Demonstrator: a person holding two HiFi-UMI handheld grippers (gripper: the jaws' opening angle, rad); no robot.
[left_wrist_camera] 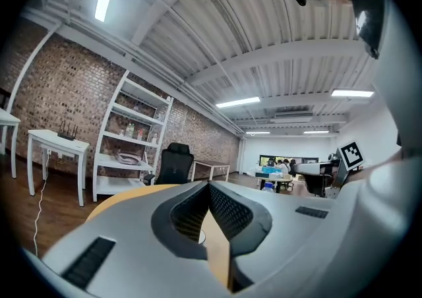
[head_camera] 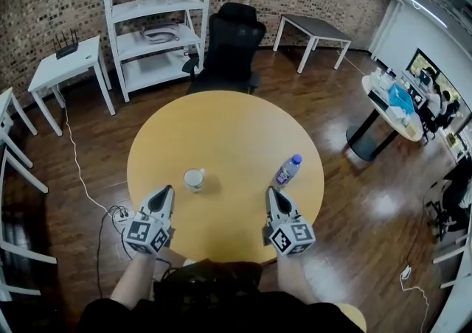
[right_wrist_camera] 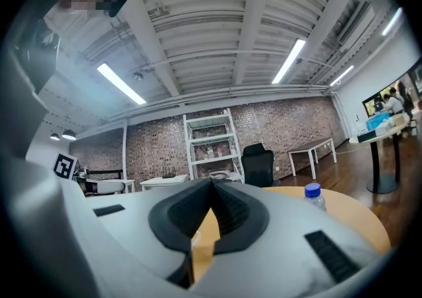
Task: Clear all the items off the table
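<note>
A brick-walled room with a dark wooden floor [head_camera: 354, 199] is shown, with a white shelf unit [head_camera: 158, 22] and a black office chair [head_camera: 230, 48] set behind a round yellow counter [head_camera: 221, 125]. The left gripper [head_camera: 167, 190] and the right gripper [head_camera: 273, 191] are held level over the counter's near edge. The jaws of each are pressed together with nothing between them.

Two items remain on the counter, well apart. A plastic bottle [head_camera: 287, 171] with a blue cap stands ahead of the right gripper. It is judged light, smooth and somewhat squashy, and is best taken around the body below the cap. A white cup [head_camera: 195, 178] sits ahead of the left gripper. It is judged stiff and perhaps breakable, and is best pinched across its wall.
</note>
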